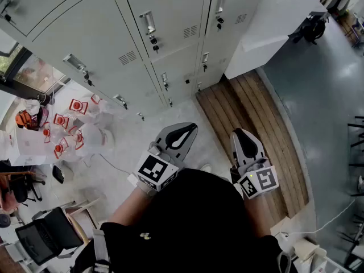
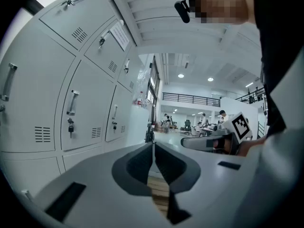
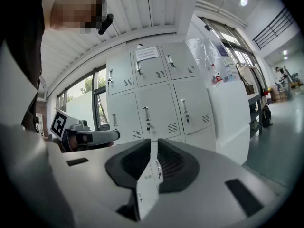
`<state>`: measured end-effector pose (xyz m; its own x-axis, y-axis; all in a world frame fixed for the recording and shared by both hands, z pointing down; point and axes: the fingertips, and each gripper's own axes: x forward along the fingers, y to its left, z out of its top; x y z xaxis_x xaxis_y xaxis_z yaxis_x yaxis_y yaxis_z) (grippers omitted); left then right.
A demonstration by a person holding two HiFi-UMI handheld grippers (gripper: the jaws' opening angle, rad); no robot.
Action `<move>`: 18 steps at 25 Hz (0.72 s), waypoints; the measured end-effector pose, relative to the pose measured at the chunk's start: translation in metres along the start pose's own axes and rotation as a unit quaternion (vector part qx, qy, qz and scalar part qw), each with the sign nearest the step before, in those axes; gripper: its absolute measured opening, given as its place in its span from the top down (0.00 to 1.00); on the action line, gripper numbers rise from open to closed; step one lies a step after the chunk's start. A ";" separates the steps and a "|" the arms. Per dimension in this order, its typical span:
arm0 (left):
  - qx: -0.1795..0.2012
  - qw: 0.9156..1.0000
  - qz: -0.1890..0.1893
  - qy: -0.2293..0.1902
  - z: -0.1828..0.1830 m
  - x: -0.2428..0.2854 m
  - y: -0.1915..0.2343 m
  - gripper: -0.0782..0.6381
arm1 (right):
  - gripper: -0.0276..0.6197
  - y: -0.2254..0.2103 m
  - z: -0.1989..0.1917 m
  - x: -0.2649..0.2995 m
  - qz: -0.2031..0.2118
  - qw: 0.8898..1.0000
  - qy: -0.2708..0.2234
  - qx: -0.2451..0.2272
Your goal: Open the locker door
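Observation:
A bank of pale grey lockers (image 1: pixel 114 44) fills the top of the head view, every door closed, each with a metal handle (image 1: pixel 149 23) and a key in its lock (image 1: pixel 154 41). My left gripper (image 1: pixel 185 131) and right gripper (image 1: pixel 242 135) are held low in front of my body, well short of the doors, touching nothing. In the left gripper view the lockers (image 2: pixel 71 108) run along the left, and the left gripper (image 2: pixel 153 146) is shut and empty. The right gripper view faces the lockers (image 3: pixel 152 103) head-on. The right gripper (image 3: pixel 153 144) is shut on nothing.
A strip of wooden planking (image 1: pixel 256 124) lies on the floor before the right-hand lockers. A white cabinet (image 1: pixel 273 21) stands at their right end, with a black bag (image 1: pixel 311 28) beyond it. Red-and-white items (image 1: pixel 68 124) and a chair (image 1: pixel 45 232) are at the left.

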<state>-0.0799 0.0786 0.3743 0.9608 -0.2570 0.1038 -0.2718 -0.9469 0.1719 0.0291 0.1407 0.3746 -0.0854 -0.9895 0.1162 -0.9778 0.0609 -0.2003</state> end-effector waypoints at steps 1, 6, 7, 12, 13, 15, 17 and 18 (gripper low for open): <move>-0.001 1.000 -0.002 0.000 0.000 -0.004 0.005 0.85 | 0.87 0.005 -0.001 0.004 -0.001 1.000 0.001 -0.001; -0.004 1.000 -0.005 0.001 -0.006 -0.025 0.031 0.85 | 0.87 0.029 -0.008 0.025 -0.006 1.000 0.012 -0.004; -0.004 1.000 -0.006 0.001 -0.008 -0.029 0.036 0.85 | 0.87 0.034 -0.010 0.029 -0.007 1.000 0.015 -0.006; -0.006 1.000 -0.004 0.014 -0.021 -0.046 0.062 0.85 | 0.86 0.051 -0.013 0.048 -0.008 1.000 0.012 -0.004; -0.007 1.000 -0.001 0.015 -0.021 -0.049 0.066 0.85 | 0.86 0.052 -0.013 0.049 -0.007 1.000 0.009 0.000; -0.007 1.000 0.008 0.015 -0.022 -0.052 0.071 0.85 | 0.86 0.051 -0.013 0.053 -0.005 1.000 0.009 0.006; -0.006 1.000 0.015 0.016 -0.022 -0.050 0.075 0.85 | 0.86 0.046 -0.015 0.059 -0.002 1.000 0.011 0.013; -0.006 1.000 0.019 0.018 -0.022 -0.049 0.076 0.85 | 0.86 0.043 -0.017 0.062 0.000 1.000 0.012 0.019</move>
<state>-0.1484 0.0234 0.4042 0.9469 -0.2861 0.1464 -0.3098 -0.9339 0.1784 -0.0213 0.0839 0.3901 -0.0908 -0.9860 0.1398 -0.9697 0.0556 -0.2379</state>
